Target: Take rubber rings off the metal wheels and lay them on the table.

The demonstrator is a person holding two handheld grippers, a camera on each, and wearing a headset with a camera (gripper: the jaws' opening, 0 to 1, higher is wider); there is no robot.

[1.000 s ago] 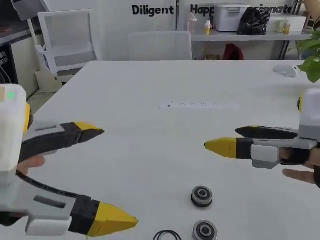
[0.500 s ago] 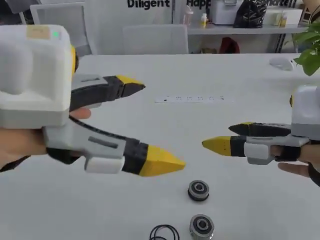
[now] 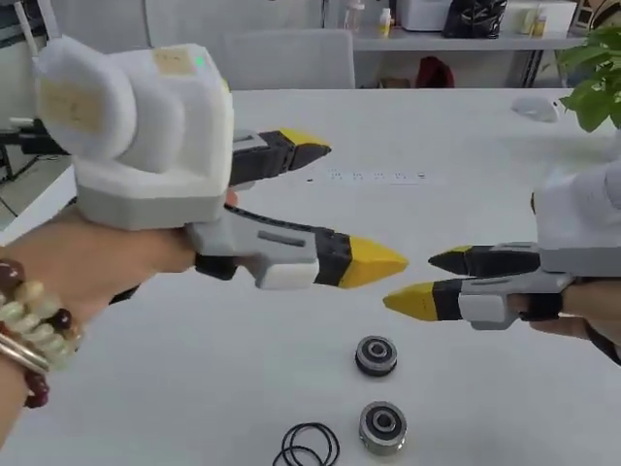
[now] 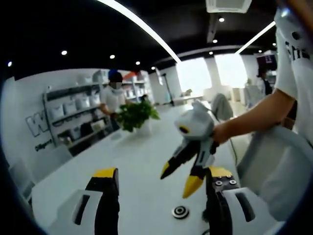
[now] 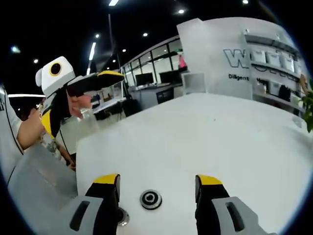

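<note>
Left gripper (image 3: 349, 206) and right gripper (image 3: 419, 282) both gape wide, empty. On the table (image 3: 175, 379), a metal wheel (image 3: 375, 354) at the right gripper's seven o'clock, second wheel (image 3: 382, 427) at its six, rubber rings (image 3: 309, 447) at that one's nine

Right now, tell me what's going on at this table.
A person holds a claw in each hand above the table. The left claw and right claw are both open and empty, tips facing each other. Below them sit the far wheel and near wheel, untouched, with loose rings beside the near one.
</note>
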